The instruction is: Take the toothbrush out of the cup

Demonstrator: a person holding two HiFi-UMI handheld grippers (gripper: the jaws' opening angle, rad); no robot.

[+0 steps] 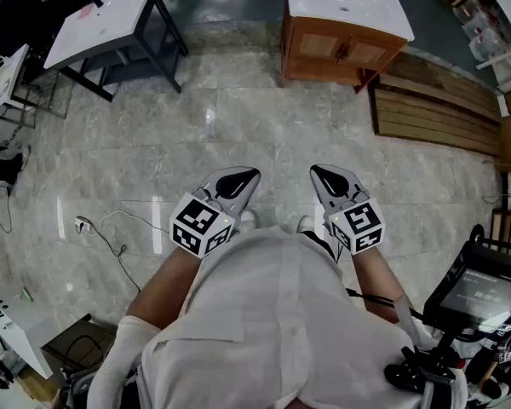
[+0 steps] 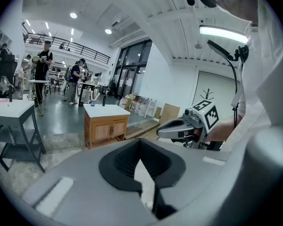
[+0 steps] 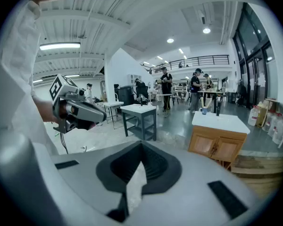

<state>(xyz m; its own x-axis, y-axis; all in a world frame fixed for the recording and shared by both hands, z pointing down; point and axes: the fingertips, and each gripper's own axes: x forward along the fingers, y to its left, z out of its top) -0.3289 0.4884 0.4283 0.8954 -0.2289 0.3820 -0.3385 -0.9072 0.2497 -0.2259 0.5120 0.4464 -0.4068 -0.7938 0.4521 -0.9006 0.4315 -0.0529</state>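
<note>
A small blue cup point(image 3: 204, 110) with a light handle sticking out of it stands on the white top of a wooden cabinet point(image 3: 217, 145), far ahead across the floor. In the left gripper view the same cup point(image 2: 92, 103) is tiny; whether it holds the toothbrush I cannot tell. My left gripper point(image 1: 240, 180) and right gripper point(image 1: 327, 177) are held side by side close to the person's body, both shut and empty. The jaws of the left gripper point(image 2: 140, 142) and of the right gripper point(image 3: 141, 147) meet with nothing between them.
A dark bottle point(image 3: 217, 107) stands beside the cup. A white-topped grey table point(image 1: 102, 24) is at the far left, wooden planks point(image 1: 434, 113) lie right of the cabinet point(image 1: 341, 45), a cable point(image 1: 111, 237) runs on the marble floor, and a screen cart point(image 1: 485, 292) is at right. People stand in the background.
</note>
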